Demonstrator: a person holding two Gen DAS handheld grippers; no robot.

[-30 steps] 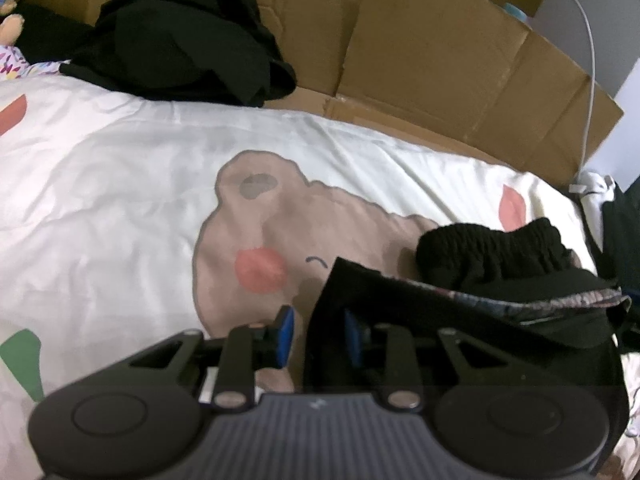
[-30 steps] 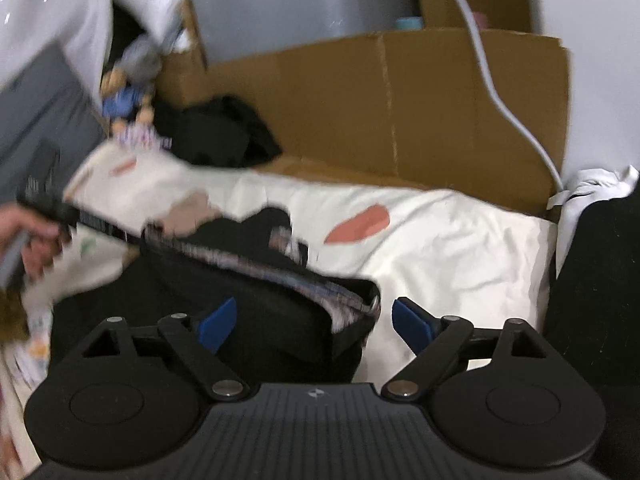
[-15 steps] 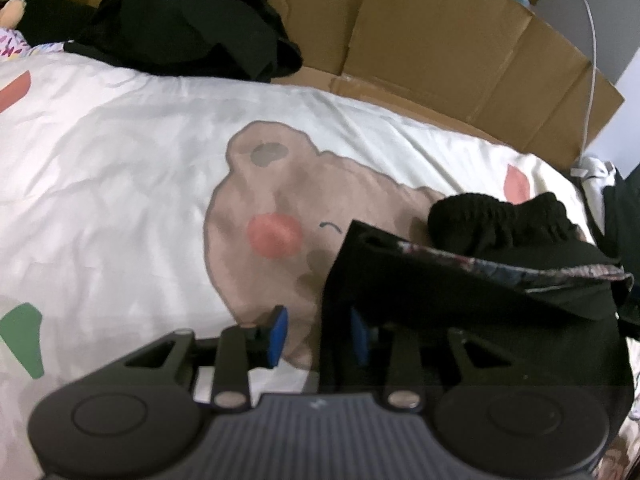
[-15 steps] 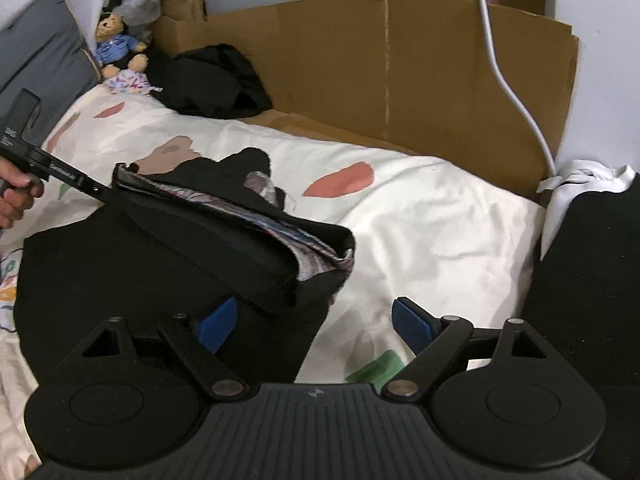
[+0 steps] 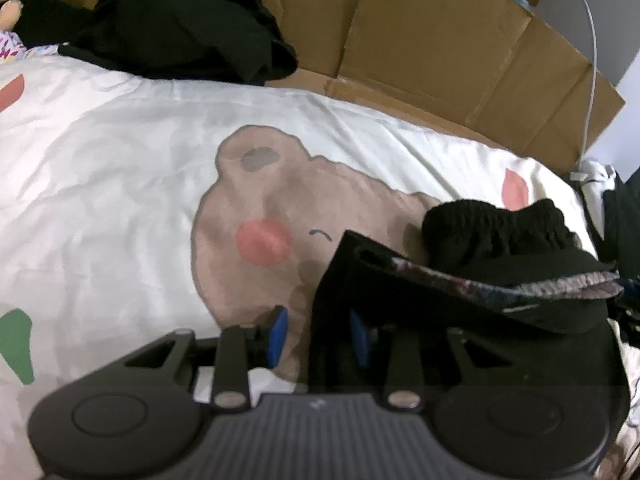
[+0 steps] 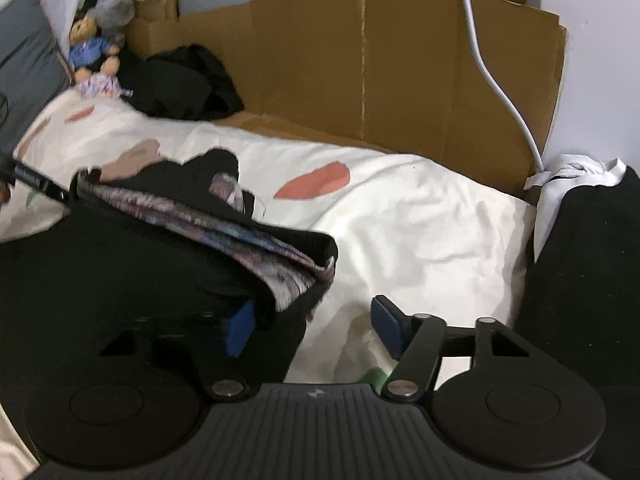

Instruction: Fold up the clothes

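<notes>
Now two grippers work on one black garment (image 5: 460, 312) with patterned lining on the bed sheet (image 5: 120, 200): left gripper (image 5: 316, 330) seems clamped on its edge, right gripper (image 6: 312, 330) spread open.

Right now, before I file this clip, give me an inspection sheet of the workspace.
Surface: white bear-print bedsheet, wrinkled.
Job's things: black garment with a patterned lining, edge lifted off the sheet.
Clutter: black clothes pile at the far edge; dolls in the corner; white cloth beside a dark mass at right.
Grippers: left tongs partly closed around the garment's corner, pads apart; right tongs open, one pad under the fabric.
Cables: white cable hanging down the cardboard.
Surroundings: cardboard sheets along the wall.
</notes>
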